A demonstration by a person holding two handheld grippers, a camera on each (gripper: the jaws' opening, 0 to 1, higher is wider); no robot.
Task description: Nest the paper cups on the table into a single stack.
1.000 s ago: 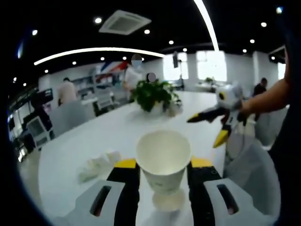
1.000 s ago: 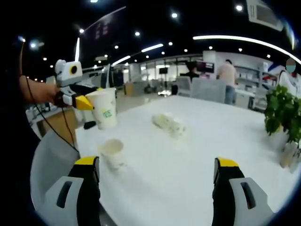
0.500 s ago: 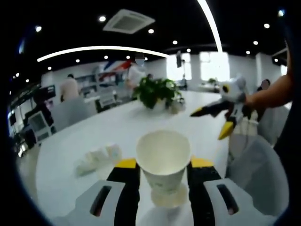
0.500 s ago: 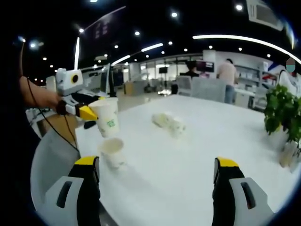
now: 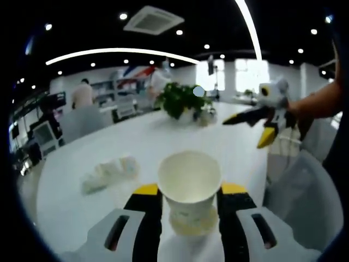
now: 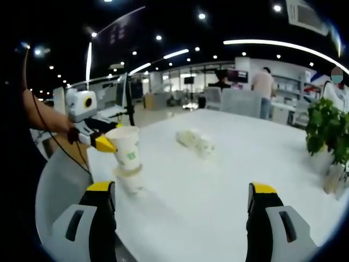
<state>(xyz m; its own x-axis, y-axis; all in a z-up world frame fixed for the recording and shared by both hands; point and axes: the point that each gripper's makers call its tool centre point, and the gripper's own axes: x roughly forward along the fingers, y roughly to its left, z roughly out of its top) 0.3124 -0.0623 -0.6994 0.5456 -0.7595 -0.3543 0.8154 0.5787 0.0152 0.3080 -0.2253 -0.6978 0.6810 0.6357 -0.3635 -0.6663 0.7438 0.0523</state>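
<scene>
Right gripper view is showing my left gripper (image 6: 103, 143) clamping the white paper cup (image 6: 127, 147) upright directly over the standing white cup (image 6: 130, 183) near the table's (image 6: 229, 180) left edge, while my right gripper (image 6: 182, 204) is idling, jaws spread.

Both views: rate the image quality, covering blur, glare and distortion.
Left gripper view: the held cup is fairly sharp, the plant and room soft, and ceiling strips bow from fisheye. Right gripper view: window glare is mild, the table looks washed out, and the crumpled lump lacks detail.
</scene>
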